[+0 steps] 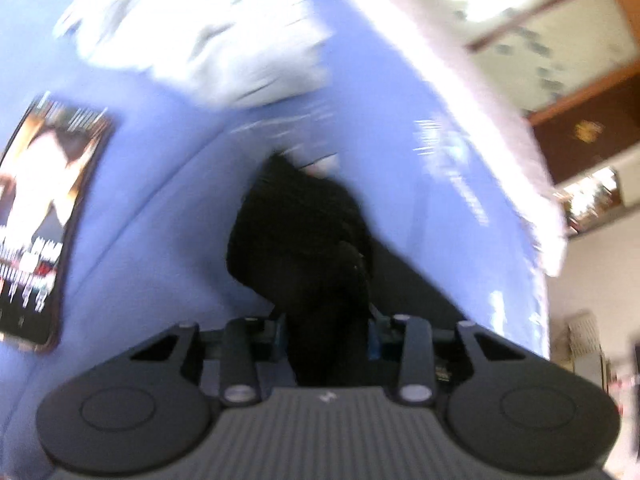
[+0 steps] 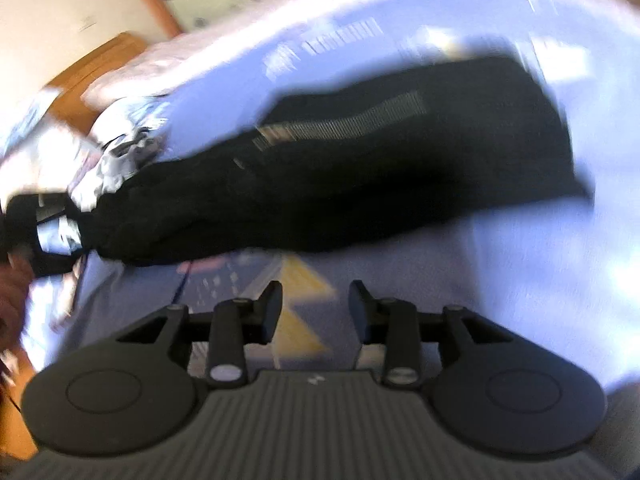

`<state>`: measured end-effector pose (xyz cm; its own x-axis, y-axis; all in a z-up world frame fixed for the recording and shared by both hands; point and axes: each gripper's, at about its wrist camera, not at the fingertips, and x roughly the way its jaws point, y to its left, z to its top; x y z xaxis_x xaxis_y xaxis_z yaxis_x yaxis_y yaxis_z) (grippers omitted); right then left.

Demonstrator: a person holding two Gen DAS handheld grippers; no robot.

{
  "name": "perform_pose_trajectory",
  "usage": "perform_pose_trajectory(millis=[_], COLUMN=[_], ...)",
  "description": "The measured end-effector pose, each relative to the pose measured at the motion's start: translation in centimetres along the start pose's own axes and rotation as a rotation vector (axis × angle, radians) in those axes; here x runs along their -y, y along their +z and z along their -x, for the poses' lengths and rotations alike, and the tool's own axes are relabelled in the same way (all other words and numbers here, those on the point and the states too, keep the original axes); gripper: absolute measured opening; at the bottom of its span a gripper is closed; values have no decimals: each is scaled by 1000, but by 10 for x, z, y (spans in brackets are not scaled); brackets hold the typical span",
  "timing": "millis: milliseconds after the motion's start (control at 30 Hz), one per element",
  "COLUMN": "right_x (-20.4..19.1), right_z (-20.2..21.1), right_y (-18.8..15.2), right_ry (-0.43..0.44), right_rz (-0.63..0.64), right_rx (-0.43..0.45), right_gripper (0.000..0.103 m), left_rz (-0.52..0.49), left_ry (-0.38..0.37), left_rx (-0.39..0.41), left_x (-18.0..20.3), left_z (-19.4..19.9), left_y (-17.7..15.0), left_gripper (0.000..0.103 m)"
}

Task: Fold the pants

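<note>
Black pants (image 2: 360, 168) lie stretched across a blue bed sheet (image 2: 520, 280) in the right wrist view, with a grey striped band on the cloth. My right gripper (image 2: 314, 308) is open and empty, a little short of the pants' near edge. In the left wrist view my left gripper (image 1: 328, 332) is shut on a bunched end of the black pants (image 1: 300, 240), which rise from between the fingers over the blue sheet (image 1: 160, 220). Both views are motion-blurred.
A phone (image 1: 36, 224) with a lit screen lies on the sheet at the left. A white crumpled cloth (image 1: 208, 40) lies beyond the pants. A yellow triangle print (image 2: 300, 280) marks the sheet. A wooden headboard (image 2: 96, 68) and crumpled light bedding (image 2: 116, 152) stand at the left.
</note>
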<state>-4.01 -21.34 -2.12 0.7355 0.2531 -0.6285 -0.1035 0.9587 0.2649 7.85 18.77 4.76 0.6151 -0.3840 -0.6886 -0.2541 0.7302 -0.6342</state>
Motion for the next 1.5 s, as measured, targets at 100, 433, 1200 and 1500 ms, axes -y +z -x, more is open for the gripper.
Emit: perform_pose_trajectory(millis=[100,433,1200,1500], right_x=[-46,-163,-188,-223], right_z=[5,-81,-107,-111], right_y=[14,63,53,25], right_ry=[86,268,236,250], right_rz=[276,592,570,871], right_rx=[103,150,37,65], right_gripper=[52,66,68,81], left_rz=[-124,-438,57,99], left_ry=[-36,2,177,52], left_rx=[23,-9,-33,-31], left_x=[38,119,-51,-52], left_z=[17,26,-24,8], left_y=[-1,-26,4,2], left_gripper=[29,34,30,12])
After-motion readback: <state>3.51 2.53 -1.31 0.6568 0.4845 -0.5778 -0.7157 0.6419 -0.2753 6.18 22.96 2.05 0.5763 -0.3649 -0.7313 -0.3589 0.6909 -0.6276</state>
